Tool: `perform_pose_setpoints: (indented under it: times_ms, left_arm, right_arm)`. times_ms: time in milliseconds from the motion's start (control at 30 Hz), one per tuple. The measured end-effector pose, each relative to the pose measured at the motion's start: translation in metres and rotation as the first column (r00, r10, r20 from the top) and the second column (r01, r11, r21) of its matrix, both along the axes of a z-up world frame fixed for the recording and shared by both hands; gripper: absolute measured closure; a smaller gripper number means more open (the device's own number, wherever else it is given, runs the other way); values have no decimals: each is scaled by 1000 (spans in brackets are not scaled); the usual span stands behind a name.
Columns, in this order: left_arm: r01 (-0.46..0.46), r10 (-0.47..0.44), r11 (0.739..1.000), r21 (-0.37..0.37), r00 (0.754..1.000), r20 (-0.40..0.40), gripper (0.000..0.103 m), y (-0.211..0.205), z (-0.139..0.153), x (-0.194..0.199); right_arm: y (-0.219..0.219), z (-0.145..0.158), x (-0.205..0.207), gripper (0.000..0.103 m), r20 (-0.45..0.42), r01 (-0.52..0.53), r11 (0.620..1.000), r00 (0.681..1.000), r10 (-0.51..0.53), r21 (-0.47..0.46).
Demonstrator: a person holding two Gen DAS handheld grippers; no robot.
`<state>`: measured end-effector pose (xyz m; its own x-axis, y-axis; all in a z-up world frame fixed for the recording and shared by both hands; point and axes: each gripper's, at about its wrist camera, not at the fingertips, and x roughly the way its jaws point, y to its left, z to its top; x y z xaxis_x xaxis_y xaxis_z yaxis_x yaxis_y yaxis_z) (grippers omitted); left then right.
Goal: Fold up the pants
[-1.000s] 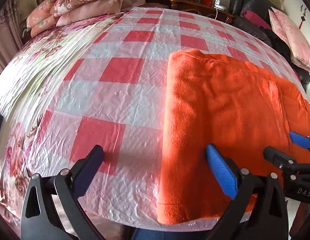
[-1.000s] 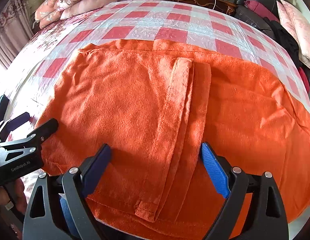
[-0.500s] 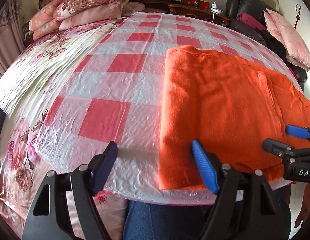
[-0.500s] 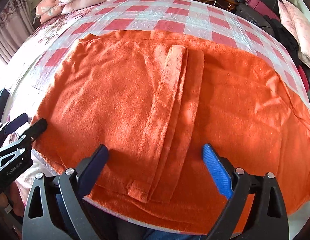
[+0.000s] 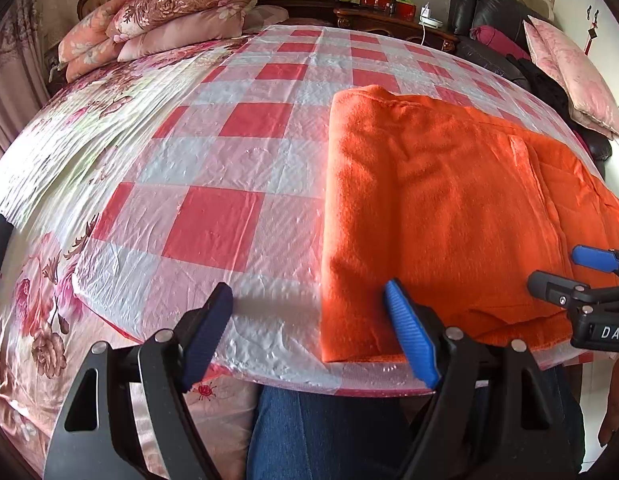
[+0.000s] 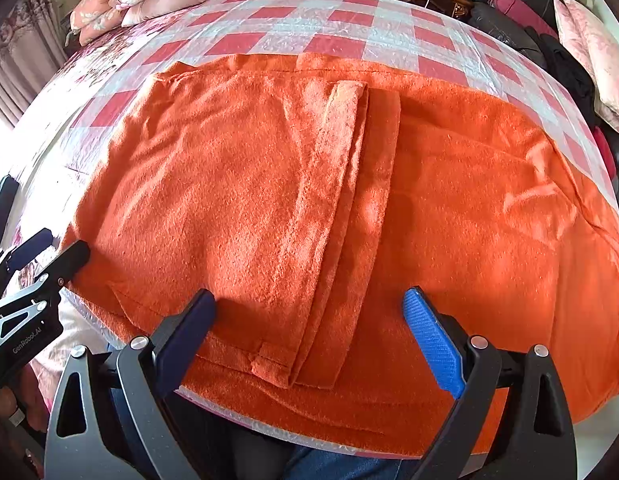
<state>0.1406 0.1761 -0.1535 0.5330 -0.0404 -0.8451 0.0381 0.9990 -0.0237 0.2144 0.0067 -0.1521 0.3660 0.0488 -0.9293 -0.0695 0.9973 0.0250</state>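
The orange fleece pants (image 6: 269,208) lie flat on the checked plastic sheet, their left part folded over so the leg hems (image 6: 341,200) run down the middle. In the left wrist view the pants (image 5: 437,208) fill the right half. My left gripper (image 5: 309,320) is open and empty at the near edge of the bed, astride the pants' left folded edge. It also shows in the right wrist view (image 6: 45,248). My right gripper (image 6: 309,320) is open and empty over the pants' near edge. It also shows in the left wrist view (image 5: 569,268).
The red-and-white checked sheet (image 5: 237,152) covers a floral bed. Folded quilts and pillows (image 5: 169,20) lie at the headboard. A wooden nightstand (image 5: 389,16), a dark sofa (image 5: 497,12) and a pink cushion (image 5: 569,76) stand at the far right. The person's jeans (image 5: 329,432) are below the bed edge.
Both grippers have drawn back toward the near edge of the bed and stay open. The pants have not moved.
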Motion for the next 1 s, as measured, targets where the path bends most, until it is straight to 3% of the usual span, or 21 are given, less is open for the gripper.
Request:
perform_pose_setpoints:
  times_ms: [267,367,467,567,633,767,900,1000]
  left_arm:
    - [5,-5,1000,0,1000,5,24,0,-1,-7]
    - [7,-7,1000,-4,1000,8,24,3,1,-12]
    - [11,-9,998,-67,1000,21,30,9,5,-19]
    - [24,-21,987,-162,999,25,39,16,7,-25]
    - [27,-20,968,-248,999,28,46,23,7,-27]
    - [2,6,898,-439,1000,16,47,39,4,-23]
    - [-15,10,870,-493,1000,-12,57,44,-1,-17]
    - [-19,-16,814,-581,998,-55,60,47,-7,-16]
  right_arm:
    - [-3,1,-3,12,-5,2,1000,1000,-2,-3]
    - [-9,13,-4,12,59,19,999,998,-18,-30]
    - [-15,29,3,12,134,13,1000,991,-12,-10]
    - [-16,15,17,12,113,23,993,994,-10,-113]
    - [-22,5,21,12,89,26,994,996,-17,-105]
    - [-19,7,15,12,117,7,990,993,9,-138]
    - [-19,6,14,12,122,16,989,992,2,-147]
    - [-21,5,16,12,111,23,991,994,-8,-133]
